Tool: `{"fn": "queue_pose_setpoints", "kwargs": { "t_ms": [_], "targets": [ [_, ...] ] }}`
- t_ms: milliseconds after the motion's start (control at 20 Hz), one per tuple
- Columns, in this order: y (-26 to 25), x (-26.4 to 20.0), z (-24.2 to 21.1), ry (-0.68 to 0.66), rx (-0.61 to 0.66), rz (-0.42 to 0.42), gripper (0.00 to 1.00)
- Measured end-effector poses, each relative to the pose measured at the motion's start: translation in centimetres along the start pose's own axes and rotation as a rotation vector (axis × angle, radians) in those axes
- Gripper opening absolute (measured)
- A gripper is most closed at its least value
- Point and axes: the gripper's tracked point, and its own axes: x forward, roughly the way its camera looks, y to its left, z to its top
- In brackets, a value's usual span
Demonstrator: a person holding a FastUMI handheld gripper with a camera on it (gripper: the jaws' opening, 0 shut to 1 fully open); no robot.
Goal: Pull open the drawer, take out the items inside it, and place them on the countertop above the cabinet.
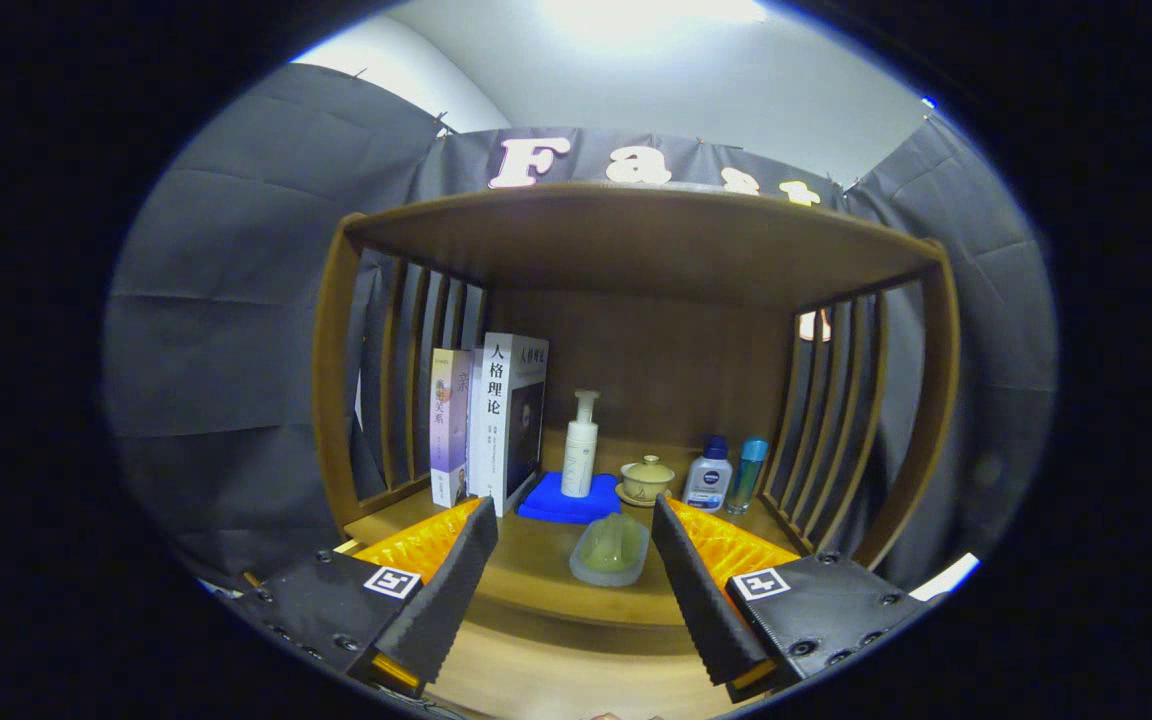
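Note:
My gripper [573,545] is open, its two fingers spread wide with nothing pressed between them. Ahead and between the fingers a pale green soap in a clear dish [610,549] rests on the wooden countertop [536,570] of the cabinet. Further back on the countertop a white pump bottle [580,448] stands on a blue cloth [564,500]. Below the fingers the front edge of the countertop shows, with a lighter wooden surface [556,680] under it.
Two upright books [491,425] stand at the back left. A small lidded cup on a saucer [647,479], a white bottle with a blue cap [709,476] and a slim blue bottle [748,474] stand at the back right. Slatted wooden sides [826,420] and a top board enclose the shelf.

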Motion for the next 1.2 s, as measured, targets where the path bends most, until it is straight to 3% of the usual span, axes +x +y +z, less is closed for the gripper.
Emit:
{"fn": "queue_pose_setpoints", "kwargs": {
  "t_ms": [300, 600, 900, 1200],
  "targets": [
    [1.2, -7.2, -3.5, -0.057, 0.038, -0.055, 0.98],
    [2.6, -11.6, -11.1, 0.007, 0.149, -0.108, 0.97],
    [2.7, -13.0, -15.3, 0.026, 0.178, -0.148, 0.97],
    [4.9, -12.5, -18.8, 0.072, 0.181, -0.115, 0.96]
  ]
}}
